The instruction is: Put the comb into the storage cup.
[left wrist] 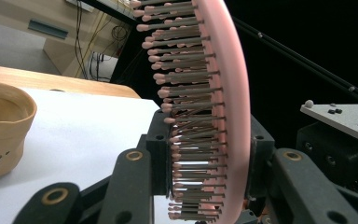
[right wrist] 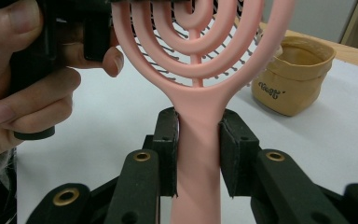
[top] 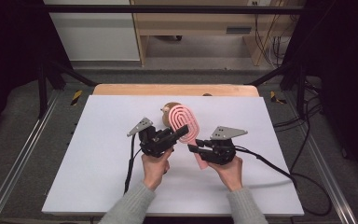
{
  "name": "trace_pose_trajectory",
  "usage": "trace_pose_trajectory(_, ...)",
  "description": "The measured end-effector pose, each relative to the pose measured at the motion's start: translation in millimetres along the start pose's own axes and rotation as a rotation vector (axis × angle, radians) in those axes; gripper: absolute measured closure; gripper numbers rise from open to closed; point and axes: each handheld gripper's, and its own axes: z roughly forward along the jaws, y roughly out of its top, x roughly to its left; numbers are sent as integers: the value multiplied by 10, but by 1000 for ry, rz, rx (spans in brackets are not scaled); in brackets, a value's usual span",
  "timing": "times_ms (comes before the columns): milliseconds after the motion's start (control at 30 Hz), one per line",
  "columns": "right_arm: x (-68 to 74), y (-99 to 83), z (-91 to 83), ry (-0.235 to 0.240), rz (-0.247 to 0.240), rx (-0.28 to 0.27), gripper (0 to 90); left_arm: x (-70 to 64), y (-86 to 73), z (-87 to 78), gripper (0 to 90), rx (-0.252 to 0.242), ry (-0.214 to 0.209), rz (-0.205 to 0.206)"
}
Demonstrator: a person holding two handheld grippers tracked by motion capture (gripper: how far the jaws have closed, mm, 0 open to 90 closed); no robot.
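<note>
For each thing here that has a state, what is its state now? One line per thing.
Hairbrush: held off the table by both grippers, bristles facing the left one.
Left hand-held gripper: shut on the brush head.
Right hand-held gripper: shut on the brush handle.
Paper bag: upright on the table, open at the top, beyond the brush.

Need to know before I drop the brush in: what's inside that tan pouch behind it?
The right gripper view looks into the tan pouch at an angle: bare inner wall, nothing sticking out. Its bottom is hidden by the near rim. In the high view the pink hairbrush covers most of it.
</note>
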Motion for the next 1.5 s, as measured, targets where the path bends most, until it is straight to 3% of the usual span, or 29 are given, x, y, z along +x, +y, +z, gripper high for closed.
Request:
trace_pose_trajectory(367,-4,-3,9,6,3,1,664,-17,13,-8,632,-3,17,21)
trace_pose_trajectory(600,-23,0,23,8,10,4,528,-21,55,-50,633,-7,40,65)
trace_pose_trajectory(767,-22,18,-17,7,-5,-24,446,-10,76,-75,632,-5,56,87)
trace_pose_trajectory(867,-24,17,-58,-31,-17,-62,331,4,93,-95,632,-4,65,98)
trace_pose_trajectory(900,-24,17,-58,-31,-17,-62,331,4,93,-95,632,-4,65,98)
trace_pose_trajectory(1133,-70,-7,-85,-106,-7,-66,100,39,136,-156,630,7,77,115)
trace_pose_trajectory(1500,-176,-68,-144,-125,17,-83,33,100,194,-280,630,8,115,160)
